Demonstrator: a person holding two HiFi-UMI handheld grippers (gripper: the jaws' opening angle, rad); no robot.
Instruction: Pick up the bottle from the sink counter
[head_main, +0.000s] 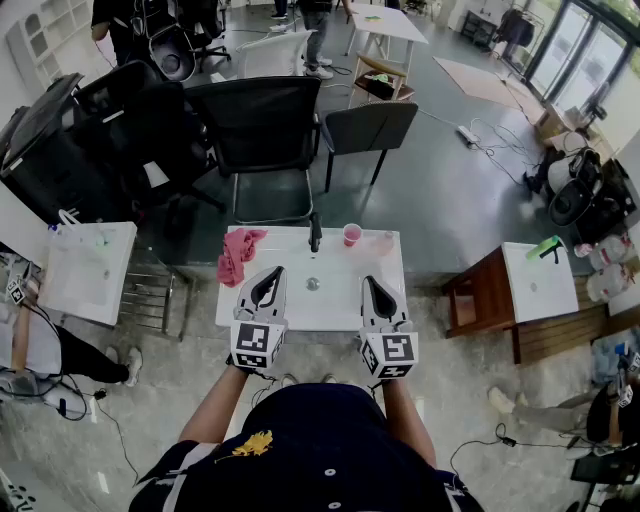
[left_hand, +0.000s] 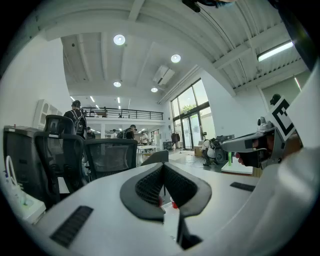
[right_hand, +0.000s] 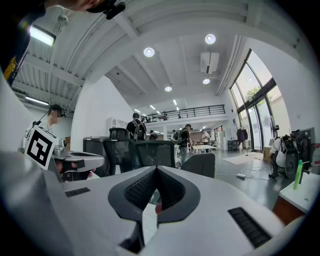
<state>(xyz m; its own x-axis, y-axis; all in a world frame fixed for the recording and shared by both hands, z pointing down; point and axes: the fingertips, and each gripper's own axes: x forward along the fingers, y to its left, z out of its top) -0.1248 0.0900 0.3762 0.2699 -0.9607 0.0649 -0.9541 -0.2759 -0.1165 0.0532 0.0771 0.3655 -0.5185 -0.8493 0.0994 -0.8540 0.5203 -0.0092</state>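
On the far right of the white sink counter (head_main: 340, 305) lies a clear, pinkish bottle (head_main: 381, 243), beside a red cup (head_main: 351, 234). My left gripper (head_main: 270, 280) hovers over the counter's near left part, its jaws shut with nothing between them. Over the near right part my right gripper (head_main: 376, 288) is held, also shut and empty, a short way in front of the bottle. In the left gripper view the jaws (left_hand: 163, 169) meet at their tips. The right gripper view shows the same shut jaws (right_hand: 156, 170), with a bit of the red cup (right_hand: 158, 208) below them. The bottle is hidden in both gripper views.
A dark faucet (head_main: 315, 232) stands at the counter's back middle, above the drain (head_main: 312, 284). A pink cloth (head_main: 238, 254) lies at the back left. Black office chairs (head_main: 262, 130) stand behind the counter. A second white basin (head_main: 88, 270) is at the left, a wooden stand (head_main: 485, 300) at the right.
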